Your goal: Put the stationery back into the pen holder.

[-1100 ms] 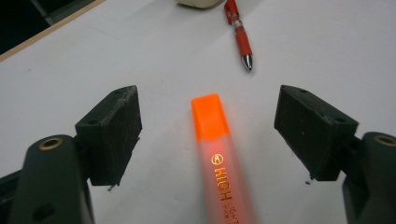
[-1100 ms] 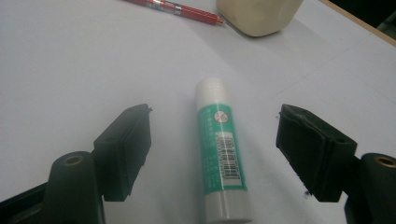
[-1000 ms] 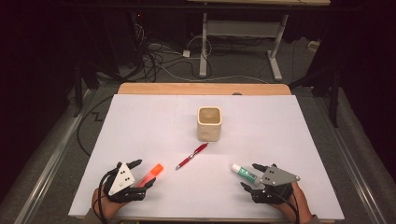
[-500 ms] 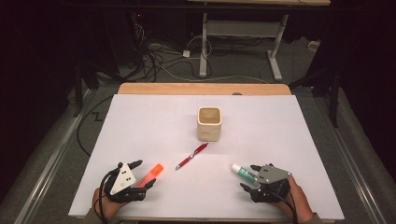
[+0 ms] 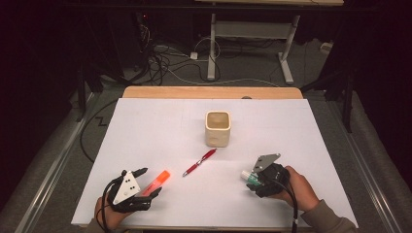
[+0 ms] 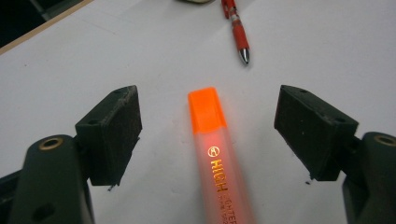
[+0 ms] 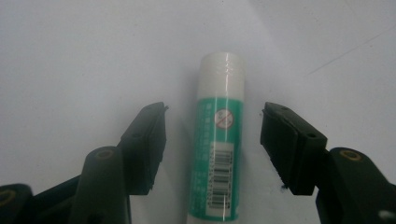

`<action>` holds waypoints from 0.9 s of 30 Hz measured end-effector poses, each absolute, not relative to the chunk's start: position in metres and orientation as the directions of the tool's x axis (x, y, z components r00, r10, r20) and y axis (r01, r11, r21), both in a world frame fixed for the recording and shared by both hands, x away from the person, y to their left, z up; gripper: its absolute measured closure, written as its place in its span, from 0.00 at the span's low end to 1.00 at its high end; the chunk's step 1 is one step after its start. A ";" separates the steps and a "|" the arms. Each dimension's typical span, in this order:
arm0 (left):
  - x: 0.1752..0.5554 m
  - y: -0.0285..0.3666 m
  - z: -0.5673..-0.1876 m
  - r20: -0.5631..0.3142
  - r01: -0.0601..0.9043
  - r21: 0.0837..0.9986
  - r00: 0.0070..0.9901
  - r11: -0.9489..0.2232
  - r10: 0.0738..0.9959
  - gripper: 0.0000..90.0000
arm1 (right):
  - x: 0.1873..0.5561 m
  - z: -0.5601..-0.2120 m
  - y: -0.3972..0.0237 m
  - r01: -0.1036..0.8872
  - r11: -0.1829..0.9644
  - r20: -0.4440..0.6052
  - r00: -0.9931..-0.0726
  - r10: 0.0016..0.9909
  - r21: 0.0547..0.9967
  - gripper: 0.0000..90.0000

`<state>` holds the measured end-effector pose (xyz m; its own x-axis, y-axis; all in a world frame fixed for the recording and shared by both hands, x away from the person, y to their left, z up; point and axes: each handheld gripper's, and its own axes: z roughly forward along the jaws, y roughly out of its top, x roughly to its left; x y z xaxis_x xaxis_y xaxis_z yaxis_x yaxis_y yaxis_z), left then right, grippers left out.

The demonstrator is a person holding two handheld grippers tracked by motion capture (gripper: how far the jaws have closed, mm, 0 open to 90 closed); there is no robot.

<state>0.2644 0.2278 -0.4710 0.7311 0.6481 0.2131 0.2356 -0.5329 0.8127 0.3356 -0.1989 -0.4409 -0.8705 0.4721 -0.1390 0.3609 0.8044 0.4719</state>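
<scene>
Green-labelled glue stick (image 7: 218, 154) lies lengthwise between the right gripper (image 7: 212, 140) (jaws just closing, pads not yet touching), lined up for pickup; left gripper (image 6: 208, 135) gapes around the highlighter (image 6: 217, 154).

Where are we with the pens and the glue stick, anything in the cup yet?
Nothing looks done: the cup appears empty. In hand: the right claw has just been closing around the glue stick, pads not yet touching; the left claw stands open around the orange highlighter. Left: both of those and the untouched red pen.
</scene>
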 end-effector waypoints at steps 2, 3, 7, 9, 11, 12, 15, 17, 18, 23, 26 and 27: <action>0.265 0.227 -0.471 0.211 0.237 0.811 0.734 -0.535 0.645 0.25 | 0.341 -0.438 -0.195 0.359 0.818 -0.135 -0.878 0.460 0.449 0.49; 0.265 0.227 -0.472 0.212 0.238 0.809 0.736 -0.538 0.644 0.25 | 0.344 -0.437 -0.193 0.370 0.818 -0.127 -0.876 0.465 0.441 0.51; 0.265 0.226 -0.472 0.209 0.238 0.807 0.740 -0.540 0.639 0.25 | 0.352 -0.437 -0.184 0.363 0.841 -0.106 -0.893 0.437 0.402 0.52; 0.265 0.226 -0.472 0.207 0.239 0.808 0.740 -0.538 0.639 0.25 | 0.356 -0.438 -0.180 0.350 0.854 -0.095 -0.905 0.414 0.384 0.55; 0.265 0.226 -0.472 0.210 0.239 0.807 0.740 -0.541 0.639 0.25 | 0.360 -0.440 -0.176 0.352 0.867 -0.087 -0.910 0.404 0.352 0.55; 0.265 0.226 -0.472 0.208 0.239 0.807 0.741 -0.540 0.638 0.25 | 0.361 -0.440 -0.174 0.349 0.874 -0.087 -0.913 0.399 0.338 0.57; 0.265 0.225 -0.473 0.211 0.238 0.804 0.743 -0.545 0.635 0.24 | 0.366 -0.443 -0.171 0.358 0.883 -0.063 -0.917 0.393 0.302 0.60; 0.265 0.225 -0.473 0.211 0.239 0.801 0.745 -0.549 0.633 0.24 | 0.368 -0.443 -0.169 0.349 0.891 -0.048 -0.924 0.378 0.291 0.63; 0.265 0.225 -0.473 0.209 0.241 0.801 0.745 -0.548 0.633 0.24 | 0.369 -0.442 -0.168 0.352 0.893 -0.044 -0.925 0.378 0.280 0.64; 0.266 0.223 -0.474 0.206 0.245 0.799 0.746 -0.549 0.633 0.25 | 0.370 -0.441 -0.165 0.339 0.906 -0.036 -0.933 0.359 0.255 0.73; 0.266 0.224 -0.474 0.205 0.244 0.800 0.746 -0.548 0.633 0.24 | 0.370 -0.440 -0.166 0.322 0.910 -0.038 -0.938 0.343 0.259 0.73; 0.266 0.224 -0.474 0.205 0.244 0.801 0.746 -0.547 0.633 0.24 | 0.369 -0.440 -0.167 0.321 0.908 -0.039 -0.938 0.343 0.269 0.73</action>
<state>0.2658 0.2238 -0.4745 0.7462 0.6334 0.2051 0.2442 -0.5470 0.8007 0.3693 -0.1666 -0.4404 -0.9385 0.3432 -0.0388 0.3210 0.9082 0.2687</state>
